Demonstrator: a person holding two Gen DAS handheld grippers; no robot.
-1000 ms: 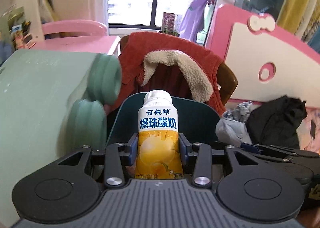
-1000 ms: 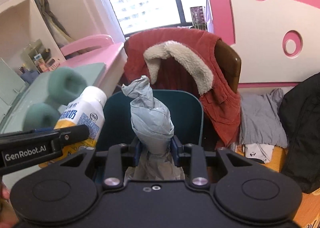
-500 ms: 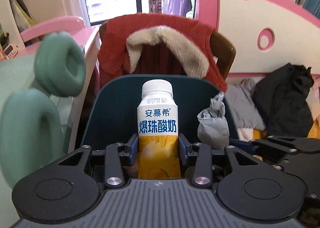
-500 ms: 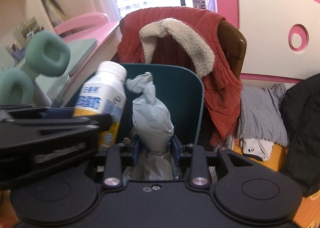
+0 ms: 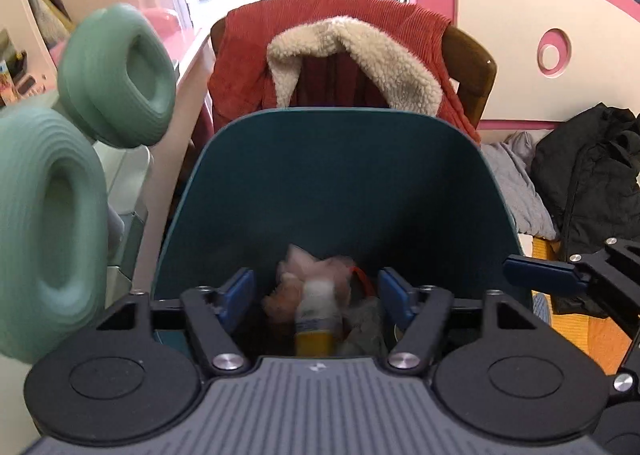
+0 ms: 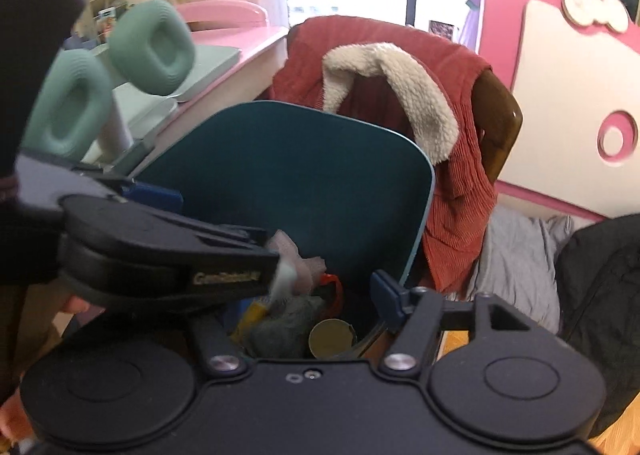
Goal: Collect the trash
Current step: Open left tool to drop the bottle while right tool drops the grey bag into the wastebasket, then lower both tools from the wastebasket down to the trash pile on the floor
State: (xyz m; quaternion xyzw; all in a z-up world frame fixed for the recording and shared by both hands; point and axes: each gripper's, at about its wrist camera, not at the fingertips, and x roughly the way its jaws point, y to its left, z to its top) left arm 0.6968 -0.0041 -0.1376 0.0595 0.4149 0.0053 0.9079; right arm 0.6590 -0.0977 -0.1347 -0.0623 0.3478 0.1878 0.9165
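Bin (image 5: 340, 183), dark teal, centre of both views, mouth open beneath both grippers.

Change noted: half a second ago the yogurt bottle was clamped upright in the left gripper (image 5: 316, 297) and the grey paper wad was clamped in the right gripper (image 6: 280, 295). Both are now released. The bottle (image 5: 316, 315) is seen blurred in the lower centre of the left view, between and below widely spread blue pads (image 5: 240, 293), inside the bin. The wad (image 6: 280, 325) is seen lying in the bin at lower centre of the right view. The right gripper's one visible pad (image 6: 386, 295) is set far to the right of centre, so that tool is judged wide open too, though its left finger is hidden behind the left gripper's body. Nothing is held by either tool.

Meaning for the task: these two pieces are judged collected; any further trash would have to be found outside the bin.

Other contents of the bin: pink crumpled tissue (image 5: 308, 263), an orange-red scrap (image 6: 334, 289), a round yellowish tin (image 6: 332, 337).

Surroundings: a chair draped with a red fleece-lined jacket (image 5: 344, 51) behind the bin; green headphones (image 5: 116, 75) at upper left; dark and grey clothes (image 5: 588, 183) heaped at right.

Obstruction: the left gripper's body crosses the left half of the right view, covering part of the bin.
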